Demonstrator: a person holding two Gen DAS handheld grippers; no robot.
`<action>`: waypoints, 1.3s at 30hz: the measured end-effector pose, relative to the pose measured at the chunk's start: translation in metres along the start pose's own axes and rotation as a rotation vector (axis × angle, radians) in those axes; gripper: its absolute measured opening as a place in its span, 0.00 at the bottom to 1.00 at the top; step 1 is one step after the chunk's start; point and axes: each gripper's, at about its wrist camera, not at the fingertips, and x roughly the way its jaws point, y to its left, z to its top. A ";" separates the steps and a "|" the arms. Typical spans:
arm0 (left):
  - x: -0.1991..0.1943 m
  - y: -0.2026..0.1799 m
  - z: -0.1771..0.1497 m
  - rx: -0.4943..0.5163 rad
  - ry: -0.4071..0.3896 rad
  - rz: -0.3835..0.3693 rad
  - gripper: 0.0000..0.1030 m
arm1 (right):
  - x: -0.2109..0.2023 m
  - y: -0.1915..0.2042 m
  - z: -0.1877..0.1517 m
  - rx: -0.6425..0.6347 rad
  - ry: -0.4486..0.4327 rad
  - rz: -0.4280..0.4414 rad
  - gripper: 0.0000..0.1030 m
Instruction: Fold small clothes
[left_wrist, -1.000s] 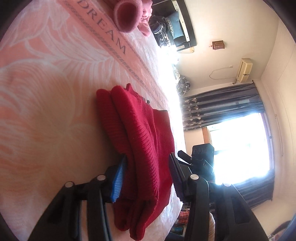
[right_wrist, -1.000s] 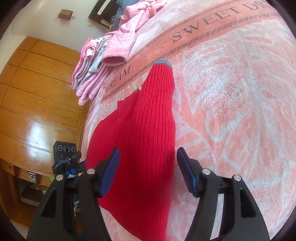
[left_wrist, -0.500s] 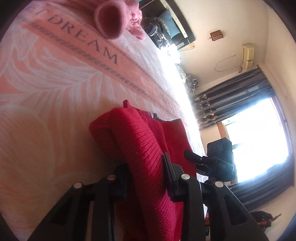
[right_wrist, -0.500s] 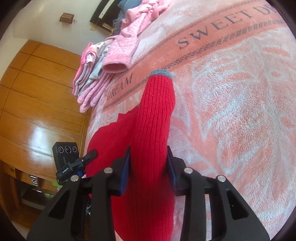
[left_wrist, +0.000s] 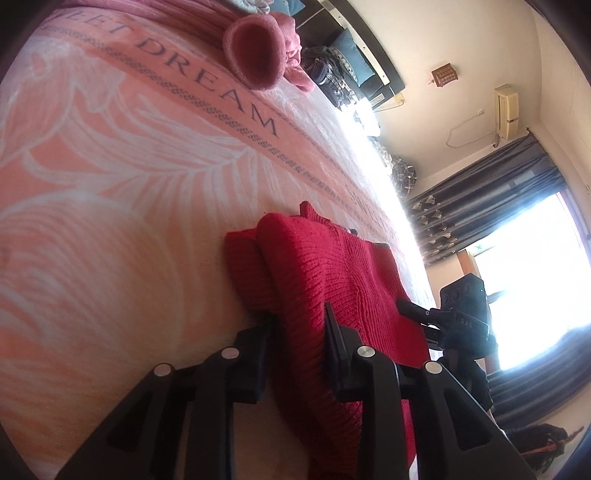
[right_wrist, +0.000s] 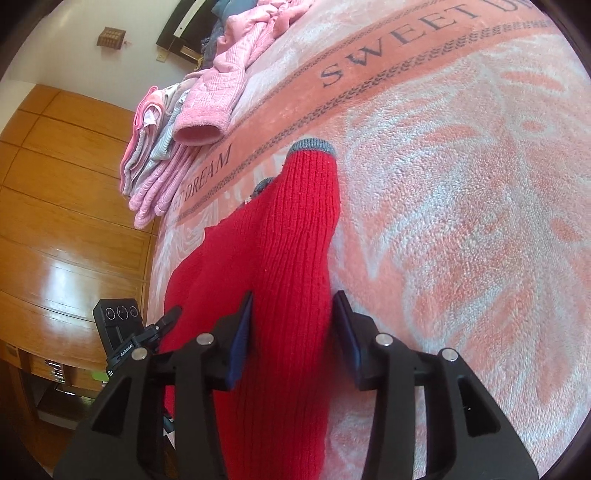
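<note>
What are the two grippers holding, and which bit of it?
Both hold the red sweater. The left gripper pinches a bunched fold along its edge. The right gripper clamps the sleeve partway down, well below the grey cuff.

one red sweater (right_wrist: 280, 258), two grippers (left_wrist: 295, 354) (right_wrist: 295, 332), one blanket (right_wrist: 461, 221)

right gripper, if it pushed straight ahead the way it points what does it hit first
More of the red sweater already between its fingers: the right gripper points along the sleeve toward the grey cuff, then the pink blanket.
</note>
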 end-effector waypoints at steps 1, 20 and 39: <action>-0.003 -0.004 -0.001 -0.009 -0.007 0.011 0.37 | -0.008 0.003 -0.002 -0.006 -0.015 -0.019 0.49; -0.125 -0.155 -0.123 0.129 -0.047 0.485 0.86 | -0.162 0.103 -0.140 -0.228 -0.103 -0.440 0.88; -0.213 -0.225 -0.225 0.158 -0.053 0.610 0.86 | -0.203 0.179 -0.274 -0.275 -0.135 -0.504 0.90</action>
